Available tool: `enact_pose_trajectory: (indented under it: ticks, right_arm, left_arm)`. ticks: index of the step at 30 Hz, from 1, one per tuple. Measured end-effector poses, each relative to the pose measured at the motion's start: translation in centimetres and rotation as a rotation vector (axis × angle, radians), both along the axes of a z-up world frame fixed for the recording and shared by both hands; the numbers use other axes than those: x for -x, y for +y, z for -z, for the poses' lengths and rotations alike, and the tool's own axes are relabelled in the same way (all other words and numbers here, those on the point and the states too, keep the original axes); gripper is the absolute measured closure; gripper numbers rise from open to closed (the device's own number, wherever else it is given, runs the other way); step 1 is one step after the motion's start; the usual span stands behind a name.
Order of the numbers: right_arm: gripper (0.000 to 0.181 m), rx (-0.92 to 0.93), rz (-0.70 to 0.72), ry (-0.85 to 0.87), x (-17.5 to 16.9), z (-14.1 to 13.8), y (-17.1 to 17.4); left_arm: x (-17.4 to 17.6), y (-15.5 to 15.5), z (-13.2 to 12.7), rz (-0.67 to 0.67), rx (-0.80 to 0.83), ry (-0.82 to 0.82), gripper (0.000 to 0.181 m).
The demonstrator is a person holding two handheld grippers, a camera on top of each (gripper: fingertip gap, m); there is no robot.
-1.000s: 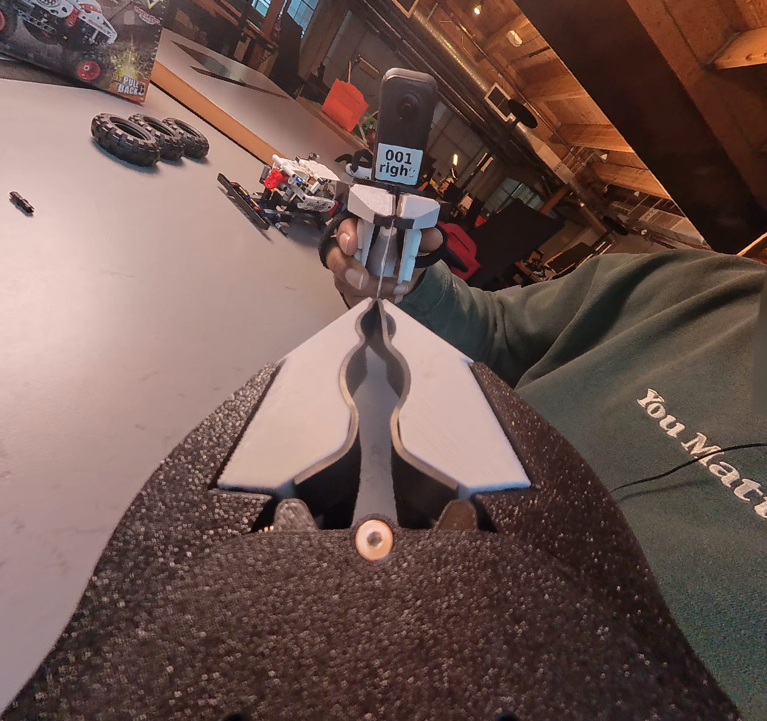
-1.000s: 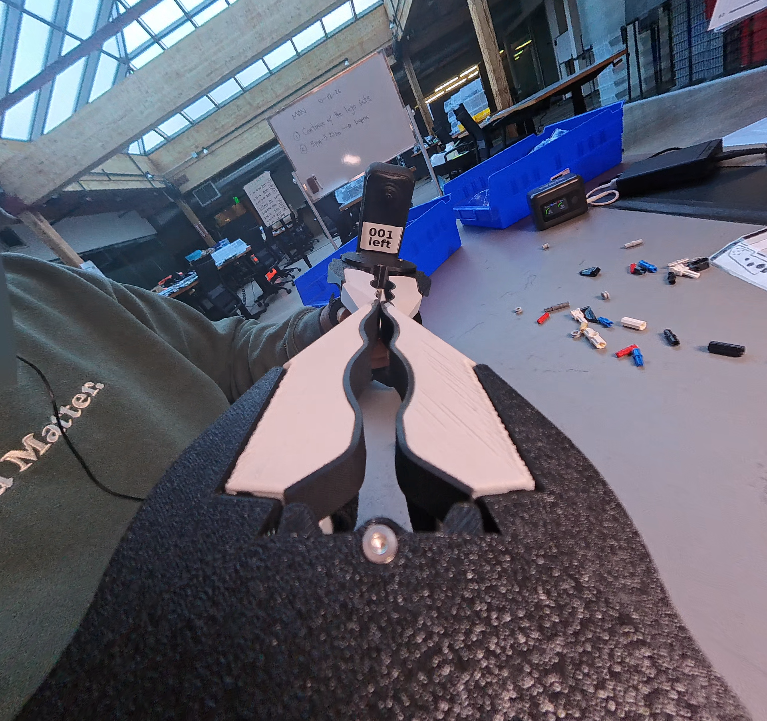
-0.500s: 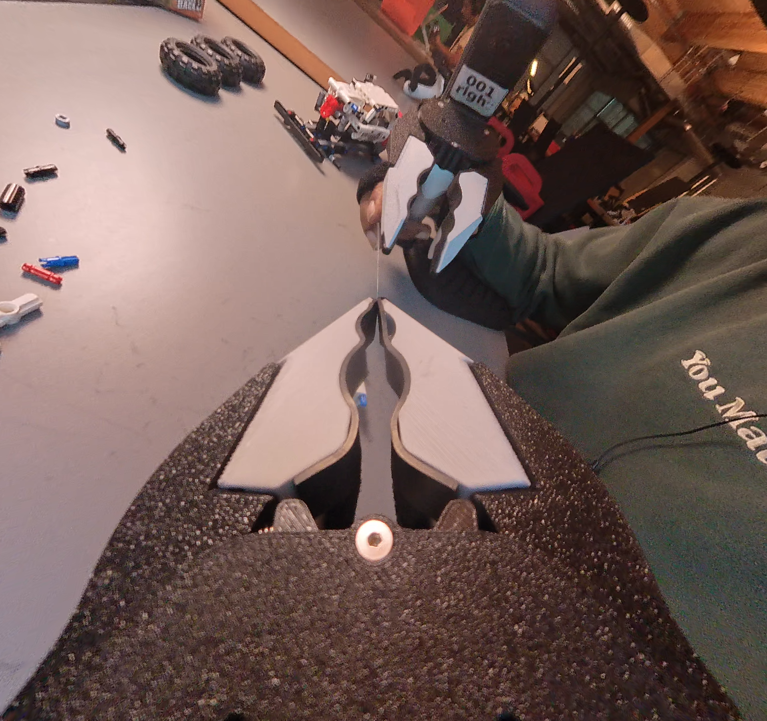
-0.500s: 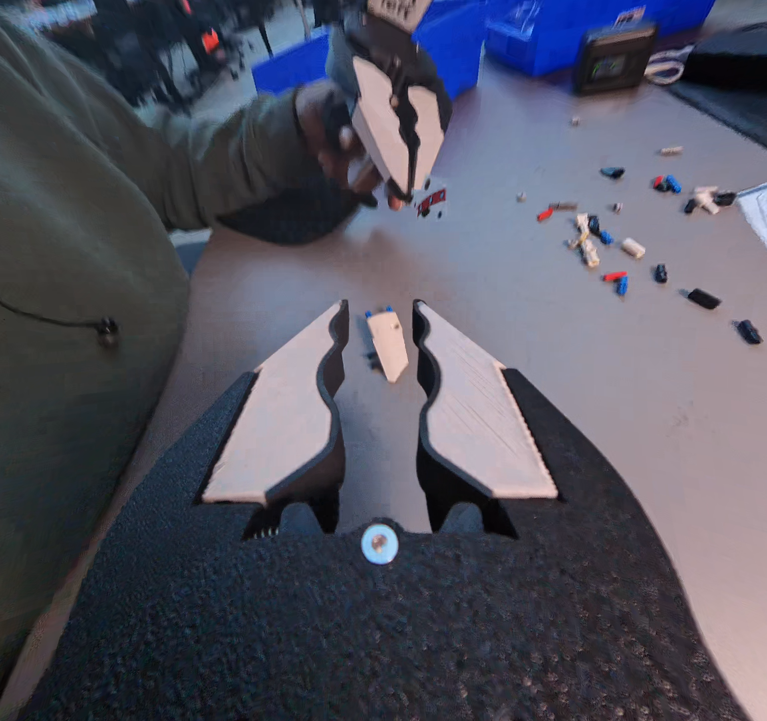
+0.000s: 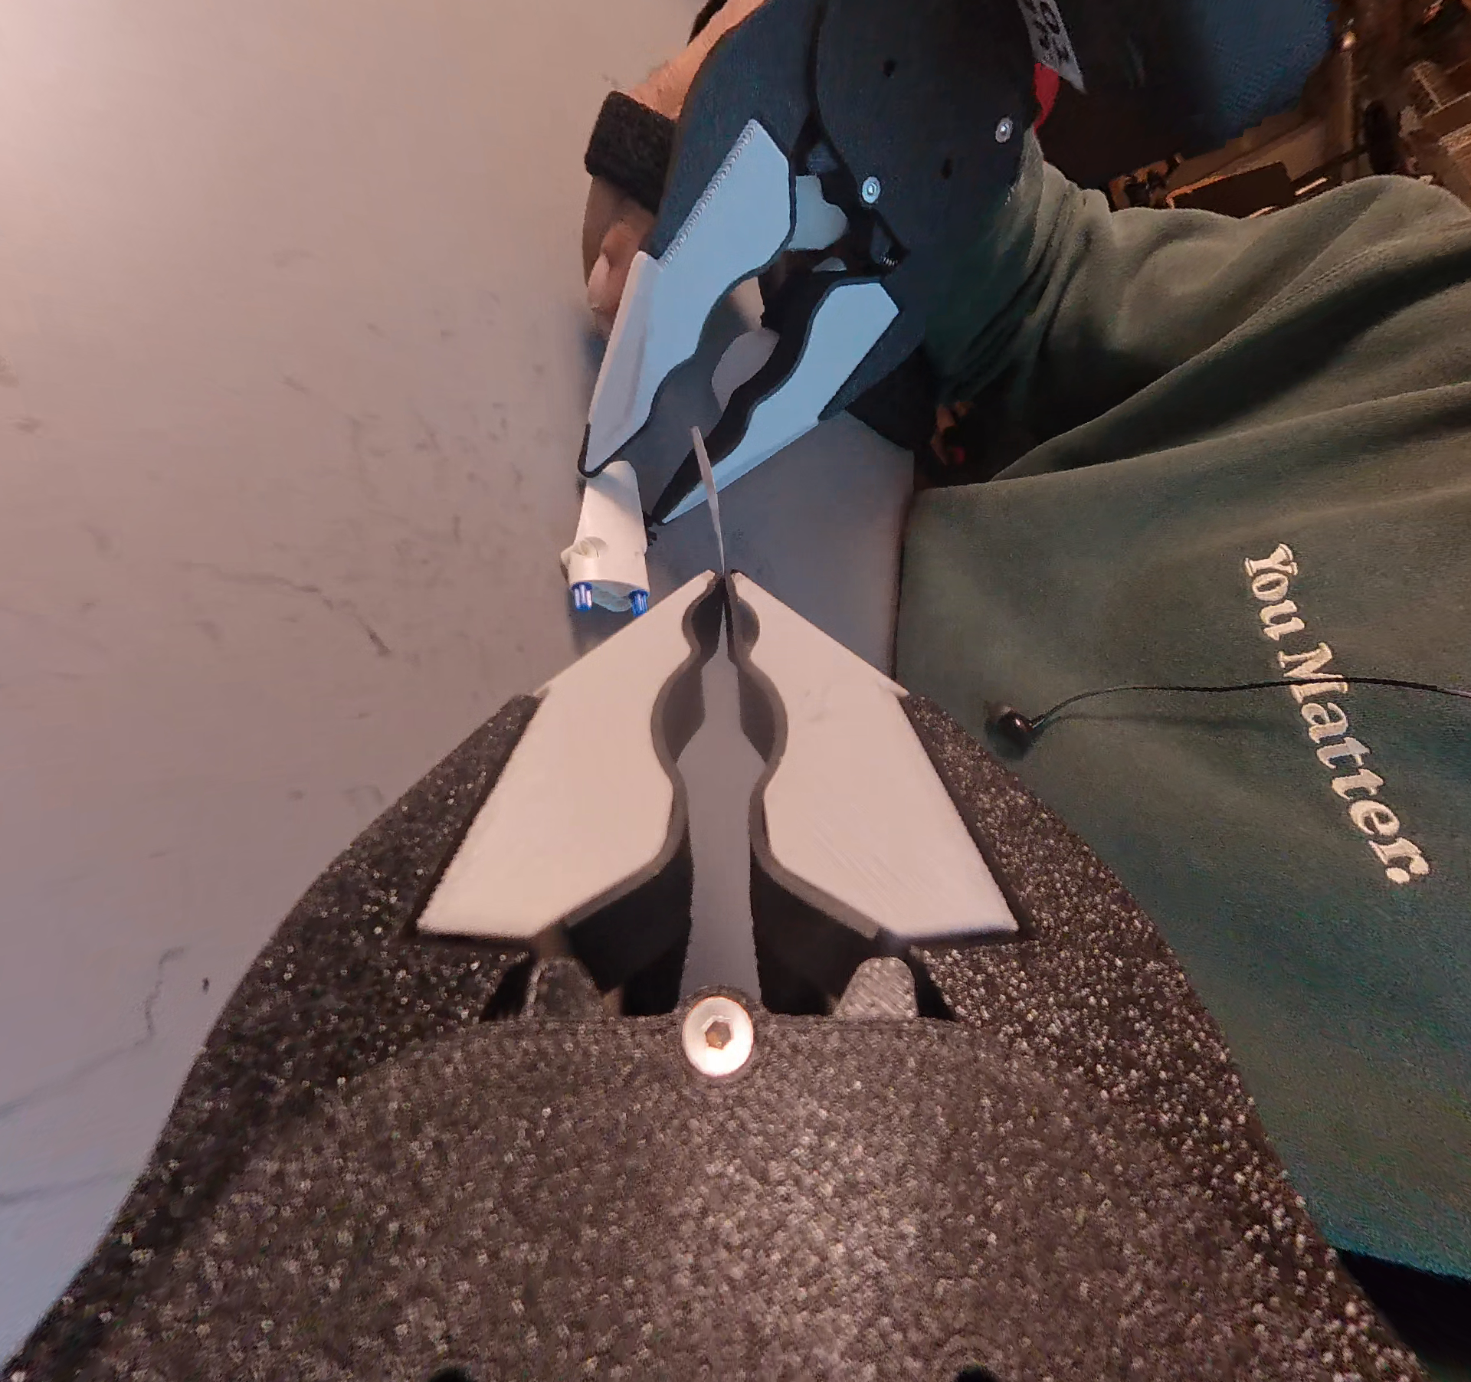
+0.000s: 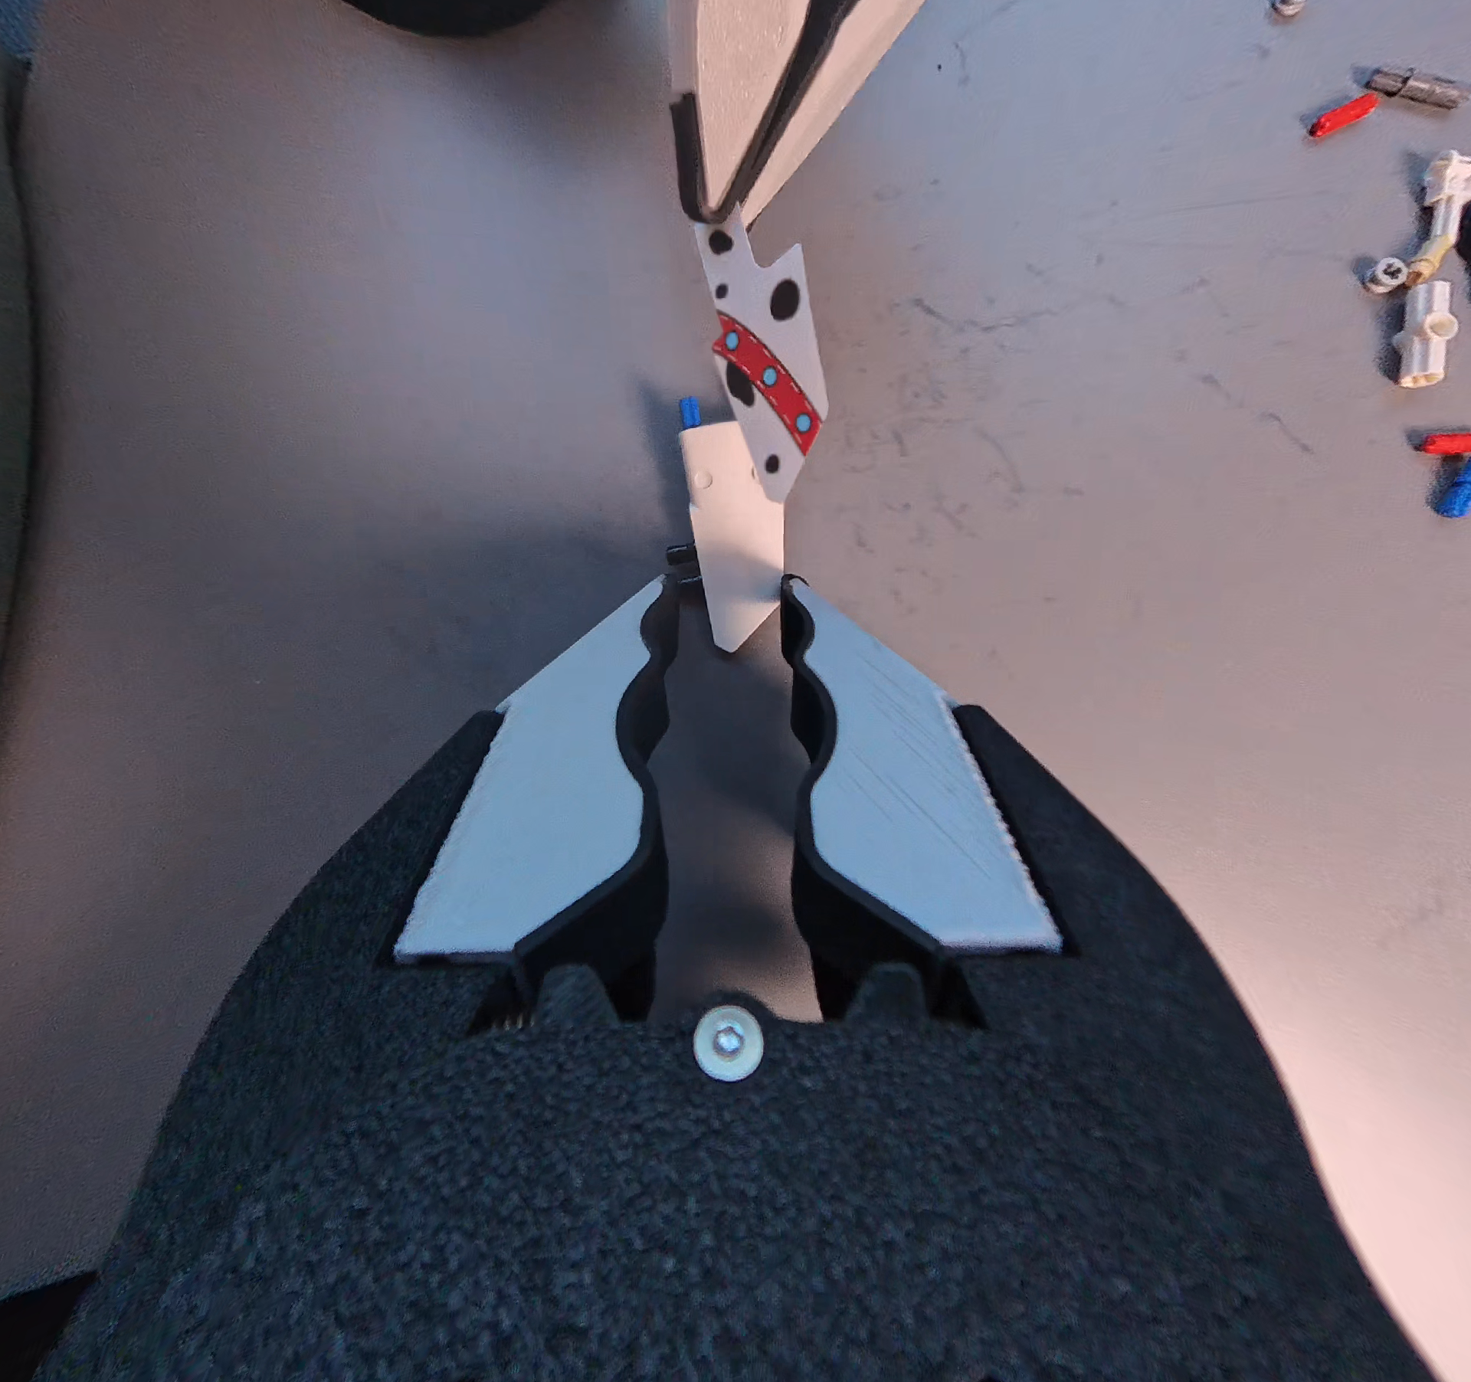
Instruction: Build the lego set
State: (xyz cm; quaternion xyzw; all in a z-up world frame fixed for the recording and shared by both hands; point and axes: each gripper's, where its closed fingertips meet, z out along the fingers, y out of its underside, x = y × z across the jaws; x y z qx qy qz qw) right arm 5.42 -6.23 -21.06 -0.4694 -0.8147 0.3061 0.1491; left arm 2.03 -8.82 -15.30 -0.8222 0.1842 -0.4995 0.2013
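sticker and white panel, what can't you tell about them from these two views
- Sticker: top end hidden between the shut tips of the left gripper, right wrist view; seen only edge-on in the left wrist view.
- Panel: underside faces away in both views; unclear whether it touches the table.
- Right gripper: tips flank the panel; contact unclear in both views.

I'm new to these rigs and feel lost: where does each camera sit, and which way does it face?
Left wrist view: on the left gripper, facing the right gripper; a hand and green sweatshirt show.
Right wrist view: on the right gripper, looking down at the table; only gripper parts clearly show.
Both show the white panel and spotted sticker.
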Motion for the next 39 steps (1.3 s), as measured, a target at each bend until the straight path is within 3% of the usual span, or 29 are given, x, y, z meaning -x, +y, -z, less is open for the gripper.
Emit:
enact_pose_trajectory:
  ticks: [4, 8, 11, 13, 18, 33, 39]
  right_arm:
    - [0.157, -0.014, 0.109, -0.013, -0.2, 0.0, -0.7]
    - [0.143, 0.025, 0.147, 0.041, -0.6, -1.2, -0.7]
    - [0.145, 0.088, 0.072, 0.176, -0.9, -3.8, -0.7]
    - [0.144, 0.031, -0.009, 0.299, -1.1, -5.2, -1.2]
    - [0.146, -0.114, -0.061, 0.472, -0.5, -6.1, -1.7]
    - [0.164, -0.152, -0.050, 0.457, -0.7, -5.0, -1.4]
    - [0.165, -0.144, -0.009, 0.459, -0.6, -5.1, -0.7]
  left_arm:
    - [-0.5, -0.3, 0.5, 0.016, 0.065, -0.030, 0.181]
    - [-1.1, -1.3, 0.7, 0.055, 0.130, -0.060, 0.181]
    - [-1.6, -1.7, 0.2, 0.075, 0.176, -0.114, 0.181]
    - [-2.0, -1.7, -0.5, 0.081, 0.209, -0.181, 0.181]
    - [-2.6, -1.4, -0.8, 0.086, 0.243, -0.225, 0.181]
    - [-3.2, -0.6, 0.0, 0.049, 0.258, -0.222, 0.181]
    - [-2.9, 0.5, -0.1, -0.020, 0.222, -0.223, 0.168]
